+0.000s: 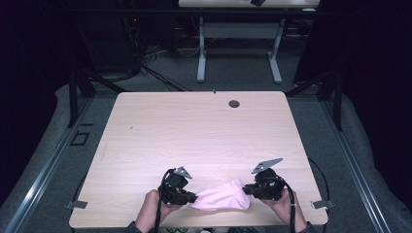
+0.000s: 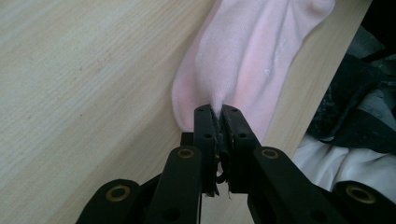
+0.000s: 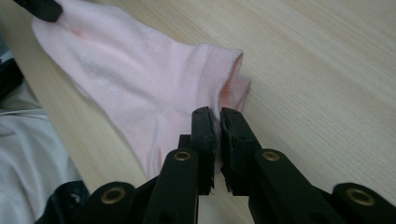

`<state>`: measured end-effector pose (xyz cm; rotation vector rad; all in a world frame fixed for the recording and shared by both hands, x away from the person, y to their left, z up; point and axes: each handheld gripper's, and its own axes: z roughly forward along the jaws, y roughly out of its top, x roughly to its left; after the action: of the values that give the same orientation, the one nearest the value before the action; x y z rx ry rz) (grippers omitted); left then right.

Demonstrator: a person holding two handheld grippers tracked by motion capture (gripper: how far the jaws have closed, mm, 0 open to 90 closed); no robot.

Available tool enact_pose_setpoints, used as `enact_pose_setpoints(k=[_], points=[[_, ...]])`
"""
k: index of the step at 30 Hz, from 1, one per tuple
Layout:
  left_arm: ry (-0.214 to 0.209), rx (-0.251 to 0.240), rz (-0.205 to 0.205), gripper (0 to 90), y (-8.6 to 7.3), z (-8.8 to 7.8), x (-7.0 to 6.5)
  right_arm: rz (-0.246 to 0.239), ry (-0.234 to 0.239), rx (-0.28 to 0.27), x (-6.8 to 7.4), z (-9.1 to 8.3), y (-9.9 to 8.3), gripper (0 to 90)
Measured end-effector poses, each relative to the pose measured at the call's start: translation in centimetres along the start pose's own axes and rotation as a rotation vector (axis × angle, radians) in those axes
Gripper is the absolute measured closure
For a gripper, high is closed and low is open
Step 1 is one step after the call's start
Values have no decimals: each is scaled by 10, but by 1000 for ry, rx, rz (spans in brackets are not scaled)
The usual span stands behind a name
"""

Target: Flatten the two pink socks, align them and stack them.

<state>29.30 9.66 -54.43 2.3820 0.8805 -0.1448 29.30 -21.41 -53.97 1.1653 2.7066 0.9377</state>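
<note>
High view
Thing in hand: a pink sock [image 1: 221,196], stretched between the two grippers, lying at the near edge of the desk [image 1: 194,131].
Left gripper [image 1: 193,198]: at the sock's left end, touching it.
Right gripper [image 1: 246,189]: at the sock's right end, touching it.
Landmark: everything else on the desk is well apart from the sock; the small round grommet [image 1: 234,103] sits at the far side.

Left gripper view
Grip: the left gripper [image 2: 218,112] is pinched almost flat on a tuck of the sock [image 2: 252,51]; a peak of cloth rises from between the jaws.
Sock's place: along the desk [image 2: 84,79] edge, its body running away from the jaws.

Right gripper view
Grip: the right gripper [image 3: 218,115] is clamped narrow on the sock [image 3: 140,74] just beside its ribbed opening.
Far end: the other gripper's tip bites the sock's opposite end.

Handling, as a judgement
Weight: very light.
Stiffness: none; a soft knit that sags, stretches and puckers under a pinch.
Slip: low, the cloth catches in the pads; fragile it is not.
Where to hold: the ribbed cuff rim and the toe end, so it can be pulled flat between them.
</note>
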Motion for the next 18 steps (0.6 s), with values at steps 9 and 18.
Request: enact_pose_setpoints(k=[9, 18], points=[[87, 3, 17, 706, -1, 11, -1, -21, -50, 19, 0, 15, -5, 811], [170, -79, 32, 281, -6, -3, 2, 5, -80, -29, -1, 8, -8, 571]])
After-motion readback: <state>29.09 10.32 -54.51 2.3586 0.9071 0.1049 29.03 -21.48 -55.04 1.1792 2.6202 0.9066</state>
